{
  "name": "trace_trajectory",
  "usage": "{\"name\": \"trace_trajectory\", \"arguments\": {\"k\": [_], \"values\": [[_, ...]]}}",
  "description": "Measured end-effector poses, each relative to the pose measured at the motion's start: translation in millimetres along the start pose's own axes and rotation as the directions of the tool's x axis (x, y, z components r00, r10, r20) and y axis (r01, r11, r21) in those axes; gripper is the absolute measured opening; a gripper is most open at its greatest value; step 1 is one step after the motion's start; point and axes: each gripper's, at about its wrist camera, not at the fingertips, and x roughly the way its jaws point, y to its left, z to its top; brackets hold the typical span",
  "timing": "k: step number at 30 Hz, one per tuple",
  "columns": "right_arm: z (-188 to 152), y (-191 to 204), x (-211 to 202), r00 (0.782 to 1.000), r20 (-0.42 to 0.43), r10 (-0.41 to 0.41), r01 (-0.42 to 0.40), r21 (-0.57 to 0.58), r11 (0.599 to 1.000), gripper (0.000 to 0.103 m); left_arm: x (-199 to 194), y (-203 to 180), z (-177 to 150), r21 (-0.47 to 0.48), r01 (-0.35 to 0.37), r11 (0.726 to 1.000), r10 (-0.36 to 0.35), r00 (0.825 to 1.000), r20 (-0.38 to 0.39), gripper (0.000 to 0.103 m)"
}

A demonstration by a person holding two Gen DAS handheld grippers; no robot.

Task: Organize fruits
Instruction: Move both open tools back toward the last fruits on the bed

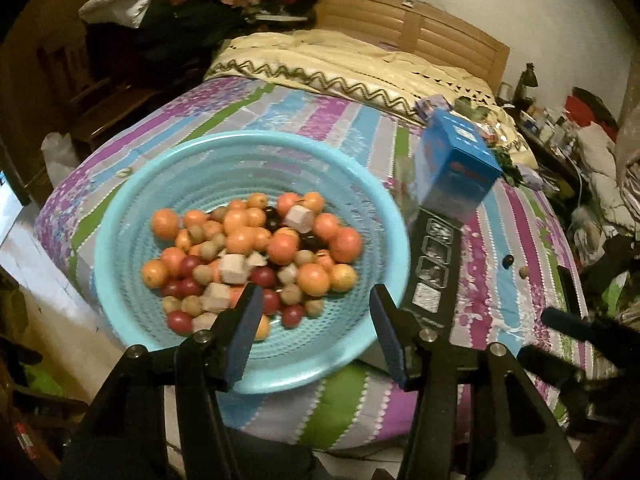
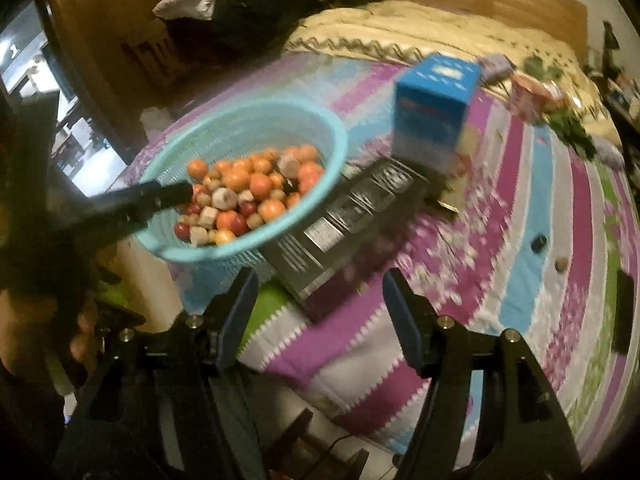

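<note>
A light blue basket stands on the striped bedspread. It holds several orange fruits, red ones, small brown ones and pale cubes. My left gripper hovers open over the basket's near side, with nothing between its pads. Beside the basket lies a black tray with clear compartments. My right gripper is open above the tray's near end, holding nothing. A dark fruit and a brown one lie loose on the bed.
A blue carton stands at the tray's far end. A cream quilt and wooden headboard are behind. Clutter lines the bed's right side. A dark flat object lies near the right edge. The bed's edge runs just below both grippers.
</note>
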Motion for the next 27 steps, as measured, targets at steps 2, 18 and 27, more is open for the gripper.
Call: {"name": "trace_trajectory", "arguments": {"k": [2, 18, 27], "values": [[-4.8, -12.6, -4.9, 1.000, 0.013, -0.013, 0.013, 0.023, 1.000, 0.069, 1.6, -16.3, -0.8, 0.023, 0.010, 1.000, -0.010, 1.000, 0.002, 0.057], [-72.7, -228.0, -1.2, 0.931, 0.116, -0.345, 0.295, 0.316, 0.902, 0.052, 97.9, -230.1, -29.7, 0.332, 0.334, 0.882, -0.326, 0.942, -0.082, 0.082], [-49.9, -306.6, 67.6, 0.952, 0.065, -0.301, 0.264, 0.329, 0.907, 0.049, 242.2, -303.6, -20.6, 0.328, 0.345, 0.879, -0.295, 0.936, -0.195, 0.082]]}}
